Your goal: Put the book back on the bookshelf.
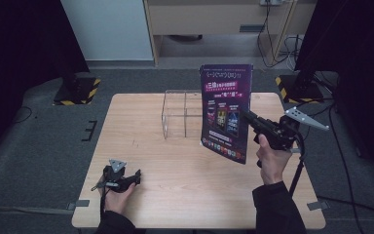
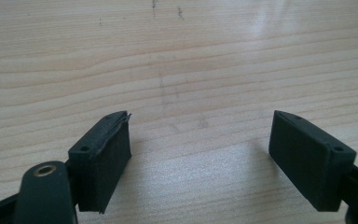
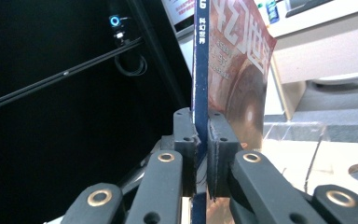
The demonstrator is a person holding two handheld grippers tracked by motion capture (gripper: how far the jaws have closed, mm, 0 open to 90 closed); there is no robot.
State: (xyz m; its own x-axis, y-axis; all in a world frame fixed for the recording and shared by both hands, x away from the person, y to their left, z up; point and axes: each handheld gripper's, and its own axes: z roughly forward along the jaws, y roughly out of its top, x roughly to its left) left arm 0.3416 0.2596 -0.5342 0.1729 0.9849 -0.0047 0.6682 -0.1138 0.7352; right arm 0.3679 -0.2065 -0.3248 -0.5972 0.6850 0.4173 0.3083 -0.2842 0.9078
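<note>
The right gripper [image 1: 247,117] is clamped on the spine edge of a magazine [image 1: 225,112], holding it upright above the wooden table [image 1: 141,141], just in front of and to the right of the clear acrylic organizer box [image 1: 181,114]. In the right gripper view, the two pads press flat on either side of the bound spine [image 3: 200,70], with the covers rising above the jaws. The magazine is judged light, thin and flexible: glossy covers are likely to be slippery, and pages far from the spine can be expected to sag or fan if the grip shifts outward. The spine is the stiffest part and the preferred hold, near mid-height, so the sheet hangs without twisting. A grip on the loose page edge would probably crease the paper. The left gripper [image 1: 137,176] rests low over the near-left part of the table, its jaws spread wide with nothing between them, its pads [image 2: 105,161] just above bare wood.
</note>
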